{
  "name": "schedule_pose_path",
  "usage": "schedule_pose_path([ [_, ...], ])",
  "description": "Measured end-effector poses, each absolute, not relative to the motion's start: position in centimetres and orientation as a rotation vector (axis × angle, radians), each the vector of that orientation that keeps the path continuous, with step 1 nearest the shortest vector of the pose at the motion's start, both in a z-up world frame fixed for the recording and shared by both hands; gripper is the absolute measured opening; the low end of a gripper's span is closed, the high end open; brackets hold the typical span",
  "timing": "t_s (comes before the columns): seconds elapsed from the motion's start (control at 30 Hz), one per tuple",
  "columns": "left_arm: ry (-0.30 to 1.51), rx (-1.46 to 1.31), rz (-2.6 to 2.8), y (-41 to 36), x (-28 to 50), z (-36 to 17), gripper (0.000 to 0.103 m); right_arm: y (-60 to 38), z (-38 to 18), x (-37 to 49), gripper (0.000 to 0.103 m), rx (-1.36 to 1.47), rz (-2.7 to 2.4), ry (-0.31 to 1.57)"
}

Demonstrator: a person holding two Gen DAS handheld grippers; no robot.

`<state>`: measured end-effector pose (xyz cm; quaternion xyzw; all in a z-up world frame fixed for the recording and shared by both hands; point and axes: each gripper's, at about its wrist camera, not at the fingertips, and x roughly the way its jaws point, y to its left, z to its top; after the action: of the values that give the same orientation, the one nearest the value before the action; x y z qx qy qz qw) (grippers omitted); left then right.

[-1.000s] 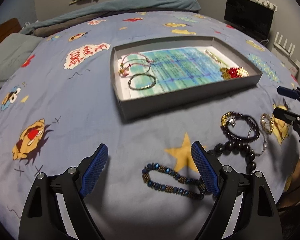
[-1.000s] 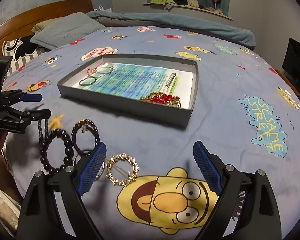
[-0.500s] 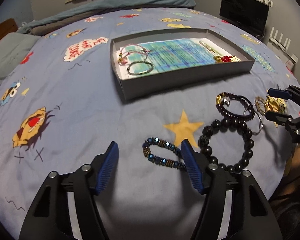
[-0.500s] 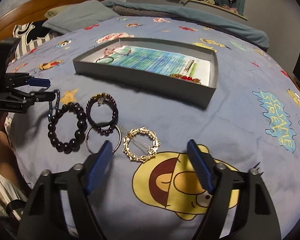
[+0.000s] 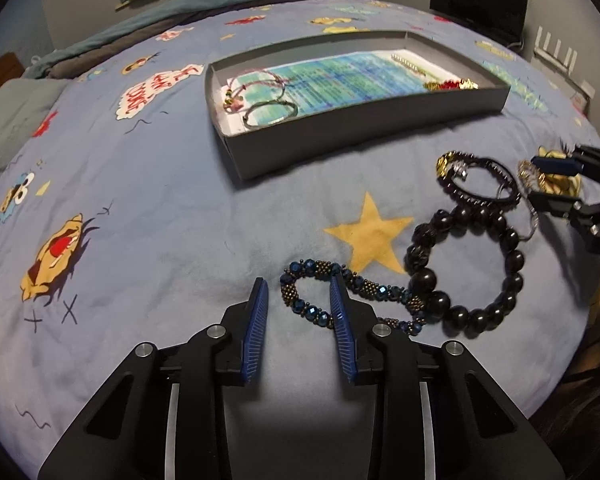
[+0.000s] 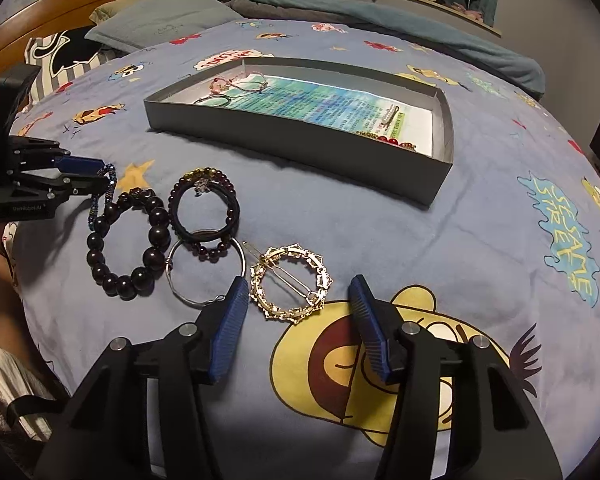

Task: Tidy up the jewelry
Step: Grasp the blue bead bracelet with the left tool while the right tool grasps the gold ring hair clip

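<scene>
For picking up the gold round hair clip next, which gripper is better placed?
Right. The right gripper, jaws just closing, already straddles the gold hair clip. The left gripper is busy around the blue bead bracelet, across the pile.

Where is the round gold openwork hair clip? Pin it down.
In the right wrist view the round gold openwork hair clip lies on the blue bedspread between the right gripper fingers, beside the thin silver bangle.

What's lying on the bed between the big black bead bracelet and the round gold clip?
In the right wrist view, a thin silver ring lies between the black bead bracelet and the gold clip, with a dark garnet-bead bracelet overlapping its top.
</scene>
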<state>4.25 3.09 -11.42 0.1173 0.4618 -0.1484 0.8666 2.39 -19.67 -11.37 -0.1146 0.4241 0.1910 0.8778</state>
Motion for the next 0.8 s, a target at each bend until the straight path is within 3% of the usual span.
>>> schedule_pose_path([
  [0.5,0.919,0.280,-0.301,2.4,4.4,-11.2,0.008,-20.0,-11.5,2.3,0.043,-0.218,0.399,0.873],
  [0.8,0.883,0.254,-0.327,2.7,4.0,-10.1,0.008,-20.0,-10.9,2.1,0.040,-0.211,0.399,0.840],
])
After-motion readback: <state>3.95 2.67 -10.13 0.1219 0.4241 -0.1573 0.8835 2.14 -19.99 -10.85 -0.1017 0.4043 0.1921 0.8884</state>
